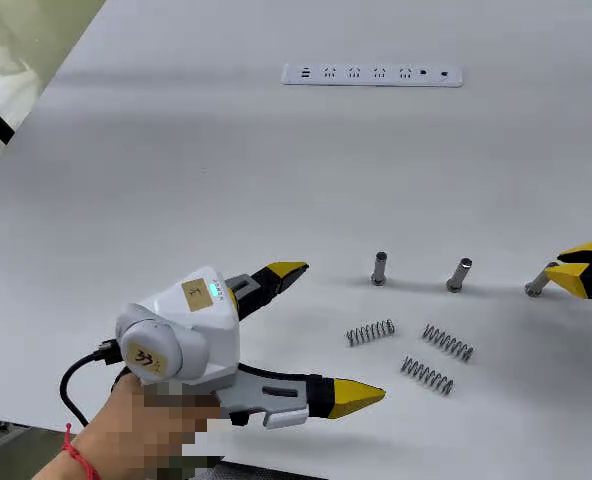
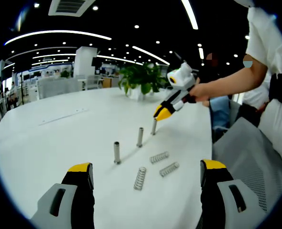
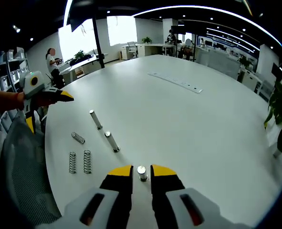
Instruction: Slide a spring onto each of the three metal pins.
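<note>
Three metal pins stand in a row on the white table: left pin (image 1: 379, 268), middle pin (image 1: 459, 274), right pin (image 1: 538, 286). In front of them lie three loose springs (image 1: 370, 332), (image 1: 447, 342), (image 1: 426, 375). My right gripper (image 1: 561, 272) comes in from the right edge. In the right gripper view its jaws are closed around the top of the right pin (image 3: 142, 172), which still stands on the table. My left gripper (image 1: 326, 335) hovers near the front left, wide open and holding nothing, pointing toward the springs (image 2: 140, 178).
A white power strip (image 1: 372, 75) lies at the far side of the table. The table's left edge (image 1: 36, 95) runs diagonally at the upper left. A potted plant (image 2: 141, 78) stands beyond the table's far end.
</note>
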`<state>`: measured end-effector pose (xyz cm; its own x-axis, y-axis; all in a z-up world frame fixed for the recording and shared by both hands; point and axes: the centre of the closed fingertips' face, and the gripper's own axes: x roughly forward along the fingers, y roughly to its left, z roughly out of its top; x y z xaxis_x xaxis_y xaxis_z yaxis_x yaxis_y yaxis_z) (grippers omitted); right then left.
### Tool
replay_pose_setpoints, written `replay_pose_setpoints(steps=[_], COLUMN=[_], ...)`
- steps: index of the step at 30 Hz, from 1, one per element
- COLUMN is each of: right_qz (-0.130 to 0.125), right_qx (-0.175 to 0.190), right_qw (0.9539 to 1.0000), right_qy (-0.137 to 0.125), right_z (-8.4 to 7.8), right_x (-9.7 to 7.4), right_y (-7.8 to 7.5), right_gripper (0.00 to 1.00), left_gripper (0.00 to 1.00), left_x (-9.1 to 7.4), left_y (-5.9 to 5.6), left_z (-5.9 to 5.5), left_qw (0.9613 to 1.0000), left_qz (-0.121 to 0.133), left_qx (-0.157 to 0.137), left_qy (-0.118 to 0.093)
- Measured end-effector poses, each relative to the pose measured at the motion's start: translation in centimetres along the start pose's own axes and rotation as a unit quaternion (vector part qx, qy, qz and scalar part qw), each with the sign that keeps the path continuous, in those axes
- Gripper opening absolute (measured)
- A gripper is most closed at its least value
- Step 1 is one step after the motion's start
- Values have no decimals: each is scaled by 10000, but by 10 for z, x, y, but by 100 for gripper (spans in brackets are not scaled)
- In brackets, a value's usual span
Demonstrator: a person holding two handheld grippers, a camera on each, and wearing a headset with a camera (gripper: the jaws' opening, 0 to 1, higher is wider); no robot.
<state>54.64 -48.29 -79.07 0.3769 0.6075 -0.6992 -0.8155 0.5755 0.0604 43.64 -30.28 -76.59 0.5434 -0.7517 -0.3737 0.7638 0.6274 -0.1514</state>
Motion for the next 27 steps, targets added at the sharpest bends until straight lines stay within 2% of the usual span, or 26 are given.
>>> replay_pose_setpoints(steps=[17,27], right_qz=[-101,-38], right_qx=[3,-82], right_qw=[9992,9978], right_qy=[-374,-653], right_z=[13,19], right_x=[-19,-32], right_y=[-1,9], right_gripper=[25,35], left_gripper=[91,84], left_x=[-2,-6], left_y=[0,6], left_z=[0,-3], left_qw=[9999,9987], left_qz=[-23,-8], left_qx=[93,327], left_qy=[111,403])
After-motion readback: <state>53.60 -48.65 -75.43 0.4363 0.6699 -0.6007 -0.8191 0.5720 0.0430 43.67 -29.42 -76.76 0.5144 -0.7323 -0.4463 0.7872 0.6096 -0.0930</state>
